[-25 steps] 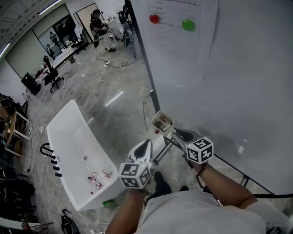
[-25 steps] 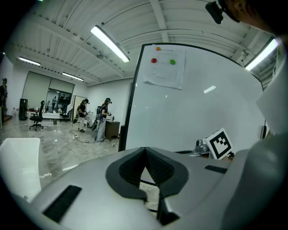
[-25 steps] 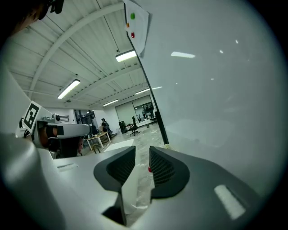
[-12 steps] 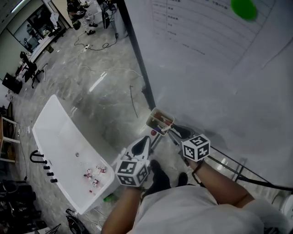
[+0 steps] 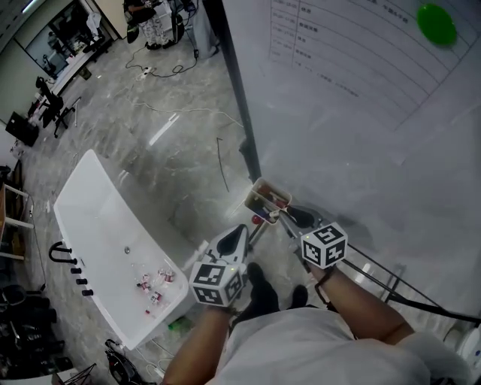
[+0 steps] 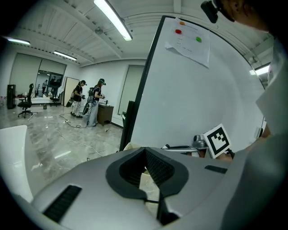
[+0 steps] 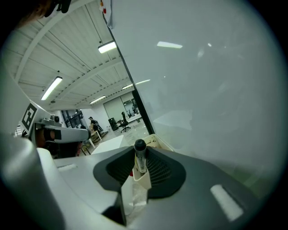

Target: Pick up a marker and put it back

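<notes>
Between the jaws of the right gripper (image 7: 139, 152) stands the marker (image 7: 141, 164), black cap up. The jaws have just been closing and now sit against it on both sides, high up near the cap and partly apart. The left gripper (image 6: 145, 150) has its jaw tips together on nothing; a pale patch shows through the slot behind them, and we cannot tell what it is. The marker is at the small tray (image 5: 261, 185) at the foot of the whiteboard (image 5: 361, 128), whose cream rim lies just beyond the jaws. We judge the hold to be the weak spot: pinched so near the cap, the marker could swing or slip out on the lift, or the cap alone could come away. A jaw could also catch the tray wall and drag it, and the left gripper, close beside, could knock it. Outward, the whiteboard fills the right, with a printed sheet (image 5: 338, 45) and a green magnet (image 5: 437, 22). On the left a long white bench (image 5: 98, 218) carries a few small red-and-white things (image 5: 154, 282). The grey marbled floor (image 5: 165, 150) runs far back, cables trailing, to chairs and people standing.
</notes>
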`<state>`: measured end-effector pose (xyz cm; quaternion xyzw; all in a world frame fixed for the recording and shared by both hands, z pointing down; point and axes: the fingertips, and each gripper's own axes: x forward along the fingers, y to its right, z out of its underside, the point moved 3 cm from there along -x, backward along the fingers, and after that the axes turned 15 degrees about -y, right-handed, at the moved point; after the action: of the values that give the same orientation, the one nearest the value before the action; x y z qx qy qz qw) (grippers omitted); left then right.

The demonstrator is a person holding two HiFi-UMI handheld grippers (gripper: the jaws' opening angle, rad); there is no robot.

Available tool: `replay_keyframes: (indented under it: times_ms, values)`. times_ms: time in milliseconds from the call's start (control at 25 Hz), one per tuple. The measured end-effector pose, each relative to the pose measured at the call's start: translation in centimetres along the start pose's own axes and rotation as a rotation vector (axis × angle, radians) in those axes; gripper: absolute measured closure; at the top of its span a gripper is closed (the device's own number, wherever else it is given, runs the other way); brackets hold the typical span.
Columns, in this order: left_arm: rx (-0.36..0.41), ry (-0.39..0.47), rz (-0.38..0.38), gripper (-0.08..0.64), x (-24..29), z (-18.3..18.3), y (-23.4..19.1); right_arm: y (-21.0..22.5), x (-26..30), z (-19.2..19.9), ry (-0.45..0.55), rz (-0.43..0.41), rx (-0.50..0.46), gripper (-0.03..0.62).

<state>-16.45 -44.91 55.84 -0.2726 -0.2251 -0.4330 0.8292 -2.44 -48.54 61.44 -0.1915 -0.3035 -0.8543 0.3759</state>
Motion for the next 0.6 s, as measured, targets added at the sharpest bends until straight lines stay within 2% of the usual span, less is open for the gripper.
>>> replay_keyframes:
  times_ms: [240,400,600]
  values:
    - [0.029,0.082,-0.026,0.555,-2.8,-1.7,2.9,-2.4,-5.0,-3.2,0.093,-0.009,-0.095,0.514]
    - [0.044,0.15,-0.037,0.555,-5.6,-2.9,5.8,-5.3,-10.3,-5.4,0.167,-0.004,-0.207,0.514]
    - [0.078,0.244,-0.064,0.555,-9.0,-4.9,9.0,-8.8,-16.7,-8.4,0.281,-0.019,-0.293,0.514]
